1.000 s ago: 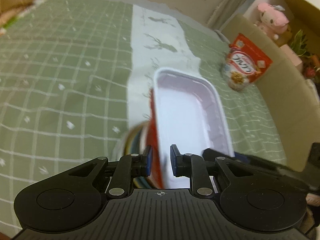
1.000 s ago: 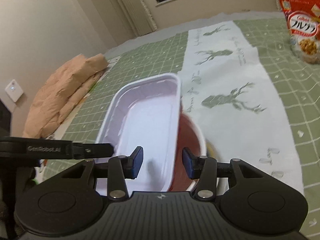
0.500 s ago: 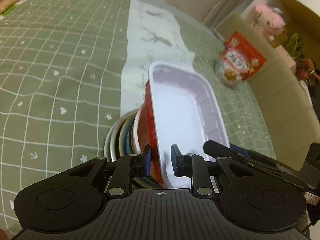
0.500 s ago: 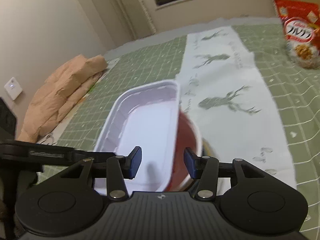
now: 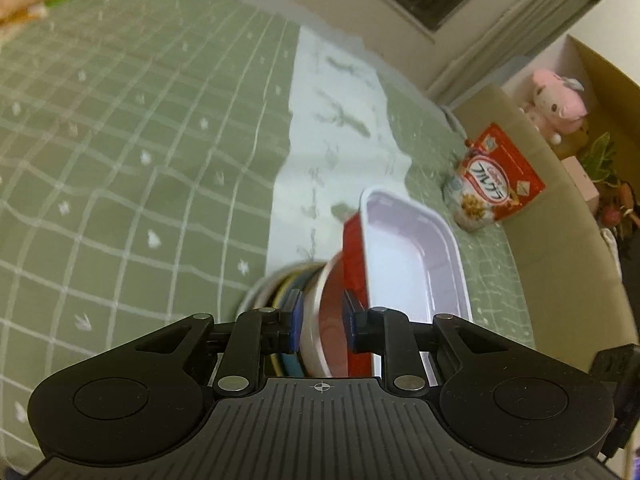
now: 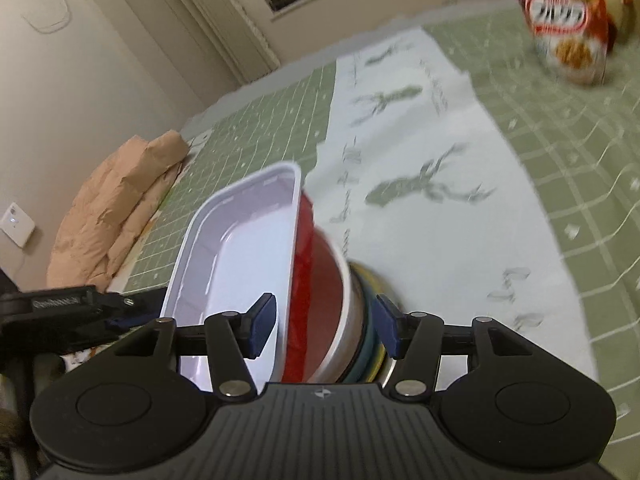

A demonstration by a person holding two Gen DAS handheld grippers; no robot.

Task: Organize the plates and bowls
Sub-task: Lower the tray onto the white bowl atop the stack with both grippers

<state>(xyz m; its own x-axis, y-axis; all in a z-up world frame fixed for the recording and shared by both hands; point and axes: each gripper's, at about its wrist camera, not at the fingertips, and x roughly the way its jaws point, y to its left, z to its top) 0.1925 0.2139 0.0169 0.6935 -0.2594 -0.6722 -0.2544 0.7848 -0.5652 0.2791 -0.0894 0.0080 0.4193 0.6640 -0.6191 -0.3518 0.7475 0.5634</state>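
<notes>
A white rectangular tray (image 5: 412, 264) sits on a red bowl (image 5: 354, 252) inside a white bowl, above several stacked plates (image 5: 280, 284). My left gripper (image 5: 322, 314) is shut on the white bowl's rim at the stack's near edge. From the other side, my right gripper (image 6: 326, 320) straddles the tray (image 6: 240, 248), the red bowl (image 6: 316, 280) and the plates (image 6: 370, 284). Its jaws are opening and the left pad stands apart from the tray's rim. The stack's underside is hidden.
A white runner (image 6: 420, 200) with deer prints crosses the green checked cloth (image 5: 120, 140). A red cereal bag (image 5: 492, 184) stands to the right, with a pink plush (image 5: 556, 104) beyond it. A folded peach blanket (image 6: 120, 216) lies at the far left edge.
The right gripper's jaws have spread wider around the stack. Both views have rolled and shifted, and more of the plates under the bowls now shows. The left grip is unchanged.
</notes>
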